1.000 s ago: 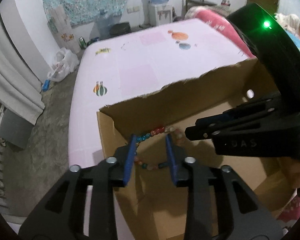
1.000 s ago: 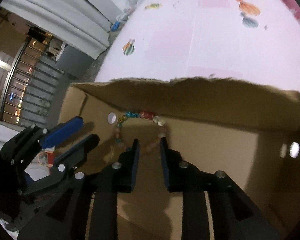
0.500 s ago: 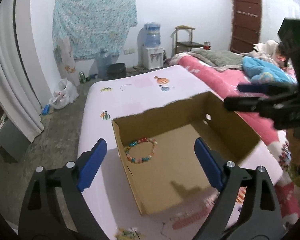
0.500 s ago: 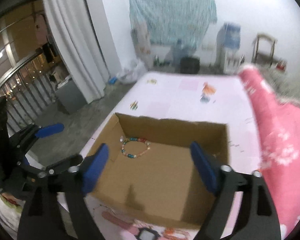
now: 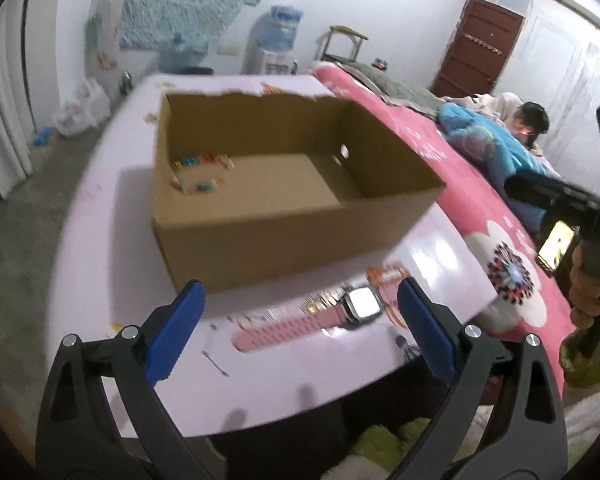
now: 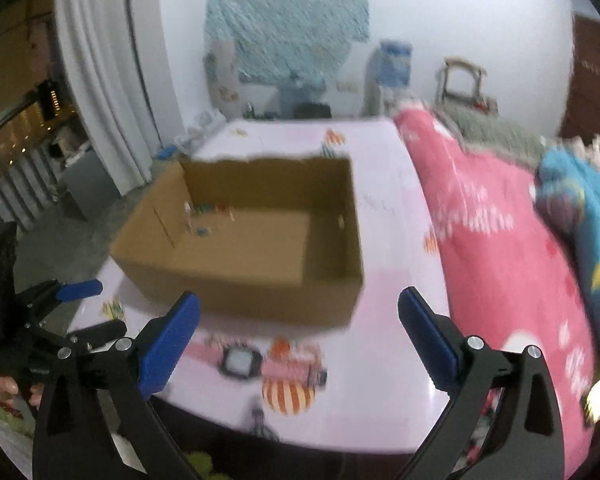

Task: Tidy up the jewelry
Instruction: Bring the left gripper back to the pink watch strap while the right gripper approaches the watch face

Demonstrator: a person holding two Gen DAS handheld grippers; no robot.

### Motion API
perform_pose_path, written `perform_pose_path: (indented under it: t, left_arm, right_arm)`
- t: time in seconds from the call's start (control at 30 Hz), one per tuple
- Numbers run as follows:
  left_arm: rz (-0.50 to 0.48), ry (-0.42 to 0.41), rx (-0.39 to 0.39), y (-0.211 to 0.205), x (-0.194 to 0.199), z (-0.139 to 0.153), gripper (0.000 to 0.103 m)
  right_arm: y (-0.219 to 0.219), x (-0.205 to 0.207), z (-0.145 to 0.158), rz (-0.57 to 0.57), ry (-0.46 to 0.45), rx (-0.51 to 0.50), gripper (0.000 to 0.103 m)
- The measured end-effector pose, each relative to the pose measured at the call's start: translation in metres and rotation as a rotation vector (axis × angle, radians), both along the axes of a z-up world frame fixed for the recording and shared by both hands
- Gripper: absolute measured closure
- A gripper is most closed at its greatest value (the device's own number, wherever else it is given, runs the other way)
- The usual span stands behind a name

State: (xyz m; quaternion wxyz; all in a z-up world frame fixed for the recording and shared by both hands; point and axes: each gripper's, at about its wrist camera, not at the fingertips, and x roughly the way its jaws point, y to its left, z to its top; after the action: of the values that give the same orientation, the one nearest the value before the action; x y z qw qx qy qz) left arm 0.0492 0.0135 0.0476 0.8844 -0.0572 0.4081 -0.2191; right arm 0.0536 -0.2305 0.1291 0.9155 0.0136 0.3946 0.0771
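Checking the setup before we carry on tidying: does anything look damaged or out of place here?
The cardboard box's far rim is ragged, as if a flap was torn off. The bead bracelet already lies inside, in the far left corner, while the pink watch is still outside, on the table in front of the box.

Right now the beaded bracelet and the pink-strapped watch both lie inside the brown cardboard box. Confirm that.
Not quite. The colourful beaded bracelet lies inside the brown cardboard box, but the pink-strapped watch lies outside, on the table in front of it, as the left wrist view shows.
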Motion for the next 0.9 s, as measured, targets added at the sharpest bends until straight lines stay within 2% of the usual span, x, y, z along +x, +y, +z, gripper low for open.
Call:
perform_pose_path:
  t: [0.07, 0.2, 0.33, 0.4, 0.47, 0.67, 0.77, 0.8, 0.9]
  left_arm:
    - [0.004, 0.005, -0.012, -0.002, -0.002, -0.008, 0.008]
    - [0.033, -0.044, 0.009, -0.004, -0.004, -0.013, 0.008]
    - [-0.002, -0.087, 0.037, -0.006, -0.008, -0.016, 0.008]
    - [-0.018, -0.072, 0.049, -0.005, -0.007, -0.023, 0.008]
    - [0.006, -0.068, 0.084, -0.006, -0.007, -0.032, 0.008]
    - [0.047, 0.041, 0.133, -0.006, -0.002, -0.069, 0.008]
    - [0.046, 0.049, 0.137, -0.006, 0.0, -0.076, 0.009]
    - [0.042, 0.051, 0.138, -0.006, -0.001, -0.079, 0.012]
    - [0.021, 0.063, 0.169, -0.007, 0.001, -0.088, 0.032]
  right_arm:
    - [-0.007, -0.007, -0.014, 0.001, 0.022, 0.011, 0.007]
    - [-0.015, -0.023, -0.05, -0.031, 0.065, 0.034, 0.007]
    - [-0.015, -0.024, -0.08, -0.077, 0.094, -0.009, 0.007]
    - [-0.017, -0.027, -0.085, -0.083, 0.08, 0.008, 0.007]
    - [-0.017, -0.03, -0.085, -0.076, 0.052, 0.029, 0.007]
    - [0.006, -0.021, -0.089, 0.077, 0.066, 0.059, 0.007]
    - [0.029, -0.011, -0.097, 0.166, 0.098, 0.034, 0.027]
    - [0.036, -0.008, -0.099, 0.188, 0.11, 0.022, 0.033]
    - [0.054, 0.002, -0.108, 0.264, 0.141, 0.009, 0.04]
